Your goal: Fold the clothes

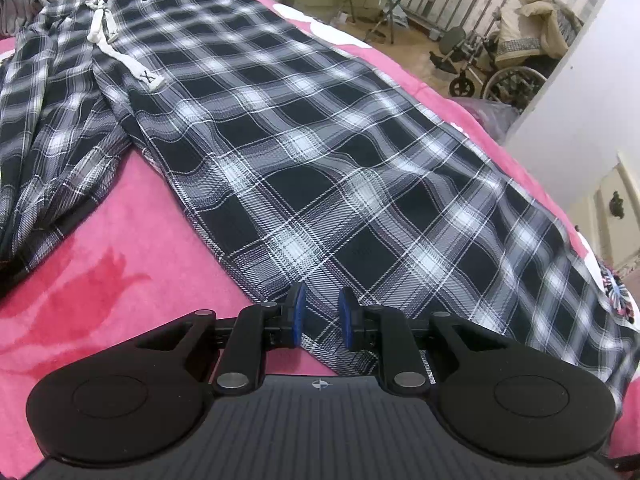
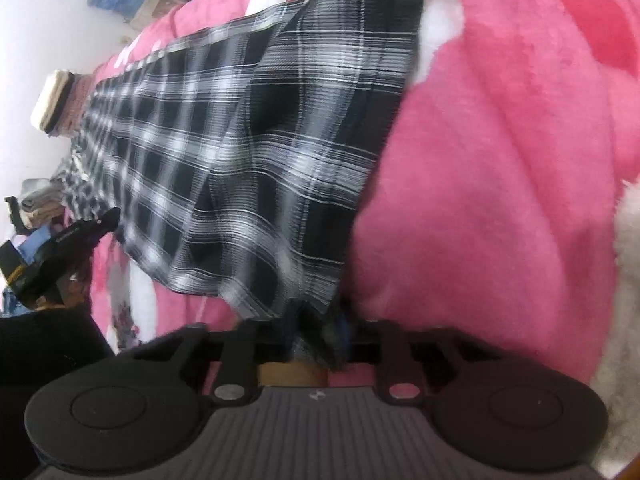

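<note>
Trousers: black-and-white plaid trousers (image 1: 304,152) lie spread on a pink blanket (image 1: 120,248); one leg runs flat toward the left gripper, the other is bunched at the left edge; a white drawstring (image 1: 120,48) lies across the waist end
Left gripper: left gripper (image 1: 322,314) hovers over the hem end of the flat leg; its blue pads (image 1: 299,308) stand a little apart with cloth showing in the gap; I cannot tell whether they pinch it
Right gripper: right gripper (image 2: 320,336) is at the corner of the leg hem; jaws pressed together on the plaid cloth, which bunches between them; this view is blurred
Room: a wheelchair (image 1: 492,68) stands on the floor beyond the bed
</note>
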A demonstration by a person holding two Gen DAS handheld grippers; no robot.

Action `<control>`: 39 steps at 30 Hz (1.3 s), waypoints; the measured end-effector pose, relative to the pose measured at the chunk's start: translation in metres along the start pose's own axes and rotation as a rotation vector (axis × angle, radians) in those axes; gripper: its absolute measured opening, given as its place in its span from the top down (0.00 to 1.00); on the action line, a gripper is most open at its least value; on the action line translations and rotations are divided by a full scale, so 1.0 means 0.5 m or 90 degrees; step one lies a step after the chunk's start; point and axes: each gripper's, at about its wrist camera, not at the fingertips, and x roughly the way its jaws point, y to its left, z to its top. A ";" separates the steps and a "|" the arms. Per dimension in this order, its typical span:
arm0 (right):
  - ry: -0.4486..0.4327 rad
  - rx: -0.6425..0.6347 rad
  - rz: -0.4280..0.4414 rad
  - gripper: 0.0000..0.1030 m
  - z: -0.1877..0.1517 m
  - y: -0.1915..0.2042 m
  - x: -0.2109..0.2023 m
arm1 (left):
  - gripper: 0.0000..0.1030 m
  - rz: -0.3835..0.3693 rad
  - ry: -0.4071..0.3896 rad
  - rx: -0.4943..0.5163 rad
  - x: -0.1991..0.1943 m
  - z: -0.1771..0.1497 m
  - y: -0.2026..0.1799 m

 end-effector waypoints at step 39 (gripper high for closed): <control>-0.135 -0.483 -0.238 0.70 0.135 0.083 -0.100 | 0.82 0.002 0.005 0.008 0.000 0.002 0.000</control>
